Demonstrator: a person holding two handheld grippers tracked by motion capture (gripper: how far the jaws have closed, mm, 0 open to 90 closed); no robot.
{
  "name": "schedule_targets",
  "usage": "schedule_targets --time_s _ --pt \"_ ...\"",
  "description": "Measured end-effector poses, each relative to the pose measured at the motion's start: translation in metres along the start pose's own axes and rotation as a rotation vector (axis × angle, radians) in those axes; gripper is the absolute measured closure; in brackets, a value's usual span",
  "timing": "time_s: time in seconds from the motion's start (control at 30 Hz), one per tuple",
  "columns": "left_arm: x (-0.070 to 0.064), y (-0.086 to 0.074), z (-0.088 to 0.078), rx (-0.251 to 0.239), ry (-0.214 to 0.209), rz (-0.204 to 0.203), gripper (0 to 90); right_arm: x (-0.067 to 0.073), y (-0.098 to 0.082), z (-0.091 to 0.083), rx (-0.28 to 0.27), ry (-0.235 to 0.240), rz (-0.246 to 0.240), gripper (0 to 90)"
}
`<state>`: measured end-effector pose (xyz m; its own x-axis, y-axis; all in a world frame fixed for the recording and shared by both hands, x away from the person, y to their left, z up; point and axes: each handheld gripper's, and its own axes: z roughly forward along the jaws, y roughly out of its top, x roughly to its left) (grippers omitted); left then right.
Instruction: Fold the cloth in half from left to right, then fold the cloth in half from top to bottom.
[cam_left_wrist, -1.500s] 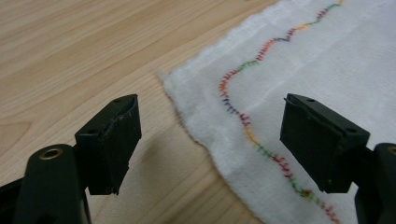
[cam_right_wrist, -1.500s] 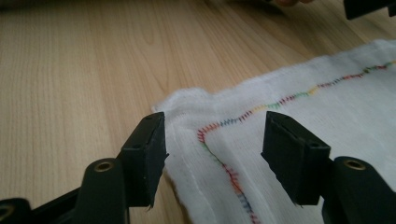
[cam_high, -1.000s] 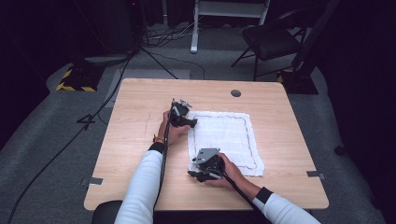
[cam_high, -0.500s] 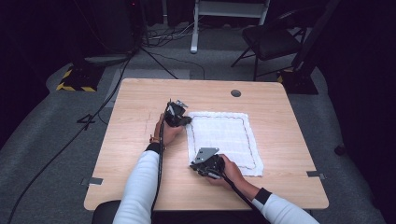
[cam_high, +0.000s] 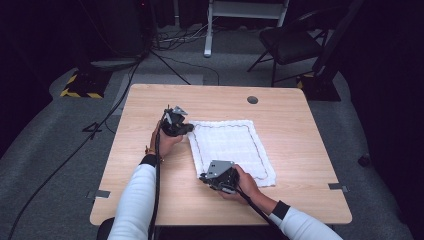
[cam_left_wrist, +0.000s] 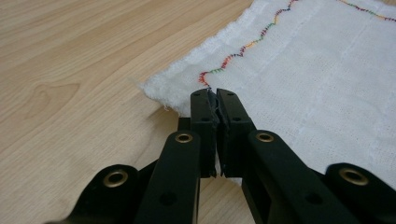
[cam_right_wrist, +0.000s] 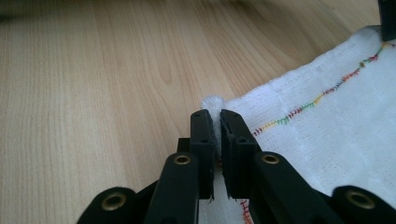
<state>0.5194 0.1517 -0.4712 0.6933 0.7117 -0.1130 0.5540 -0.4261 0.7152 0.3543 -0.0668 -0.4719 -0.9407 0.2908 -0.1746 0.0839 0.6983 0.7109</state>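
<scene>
Grippers: L (cam_left_wrist: 214, 100) & R (cam_right_wrist: 214, 116) each pinch a cloth (cam_high: 230, 145) corner, prob. near-left edge; jaws just closed.

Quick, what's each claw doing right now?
Left claw: closed on the white cloth, at its edge.
Right claw: closed on the cloth's corner.

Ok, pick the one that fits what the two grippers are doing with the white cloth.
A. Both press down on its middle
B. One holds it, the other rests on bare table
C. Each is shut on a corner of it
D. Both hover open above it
C: the left gripper and the right gripper each have jaws pinched on a corner of the cloth.
</scene>
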Motion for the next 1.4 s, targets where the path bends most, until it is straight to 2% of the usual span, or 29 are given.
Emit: schedule_targets --time_s 0.2,0.4,0.43,0.5,0.73,0.8,0.83,0.97,1.17,1.27,1.4 --pt "-0.001 -0.006 -0.006 -0.015 0.007 -0.005 86.5 0.002 0.003 0.000 -0.017 0.020 0.002 84.8" --pt "-0.002 -0.012 -0.013 -0.044 0.015 -0.009 86.6 0.003 0.007 -0.002 -0.026 0.029 -0.019 85.0" --pt "-0.002 -0.012 -0.015 -0.050 0.008 -0.025 86.6 0.003 0.007 -0.001 -0.024 0.035 -0.019 85.1" --pt "-0.001 -0.012 -0.017 -0.063 0.006 -0.030 86.7 0.004 0.008 -0.001 -0.019 0.043 -0.033 85.2" --pt "-0.005 -0.009 -0.019 -0.074 0.013 -0.023 86.7 0.004 0.009 -0.009 -0.053 0.039 -0.032 85.2" --pt "-0.007 -0.007 -0.019 -0.081 0.018 -0.010 86.7 0.005 0.010 -0.012 -0.056 0.026 -0.046 85.2" --pt "-0.008 -0.006 -0.019 -0.089 0.017 -0.016 86.7 0.006 0.010 -0.014 -0.061 0.020 -0.048 85.2" --pt "-0.012 -0.002 -0.019 -0.098 0.030 0.004 86.7 0.002 0.010 -0.022 -0.077 0.001 -0.032 85.2" --pt "-0.018 0.011 -0.019 -0.141 0.036 0.010 86.7 -0.006 0.006 -0.038 -0.102 -0.036 -0.002 85.2" --pt "-0.026 0.021 -0.014 -0.136 0.042 0.039 86.7 -0.011 0.002 -0.048 -0.115 -0.049 0.021 85.2" --pt "-0.039 0.032 -0.004 -0.147 0.033 0.055 86.8 -0.017 -0.009 -0.059 -0.121 -0.067 0.060 85.2"
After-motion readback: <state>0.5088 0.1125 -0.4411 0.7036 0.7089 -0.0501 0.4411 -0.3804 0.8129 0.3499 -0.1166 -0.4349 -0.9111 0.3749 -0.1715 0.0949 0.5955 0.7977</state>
